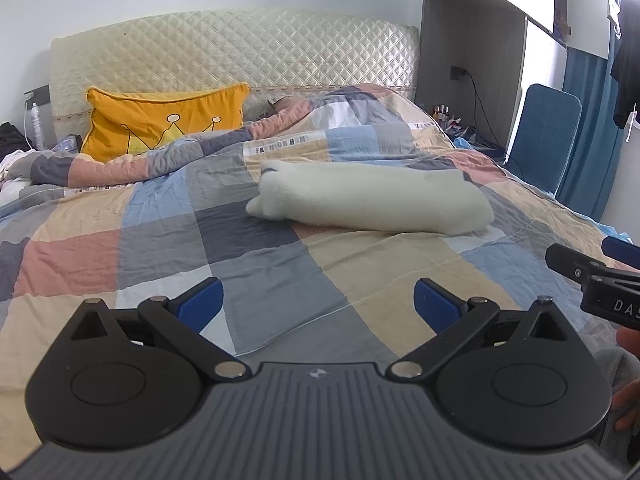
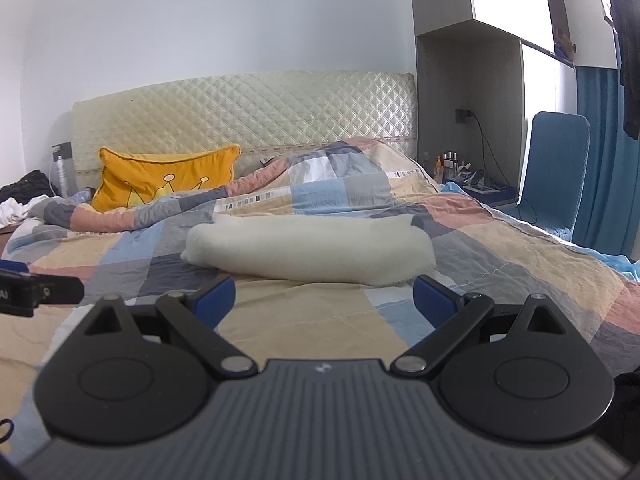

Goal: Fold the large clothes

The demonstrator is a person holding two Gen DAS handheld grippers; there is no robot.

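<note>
Left gripper (image 1: 318, 300): jaws spread wide, holding nothing, over the patchwork quilt (image 1: 120, 216). Cream fleece garment (image 1: 372, 200) lies bundled mid-bed, ahead of both grippers, apart from them. Looks soft, bulky, light, not slippery; best pinched at the end edges. Right gripper (image 2: 324, 300): jaws likewise apart, empty.

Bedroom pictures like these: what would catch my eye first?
Probably the yellow cushion with a crown drawing, leaning against the quilted headboard. Next, the fluffy white garment, folded into a long bundle mid-bed on the checked quilt. Closest to you, the left gripper and right gripper both hang open, holding nothing.
</note>
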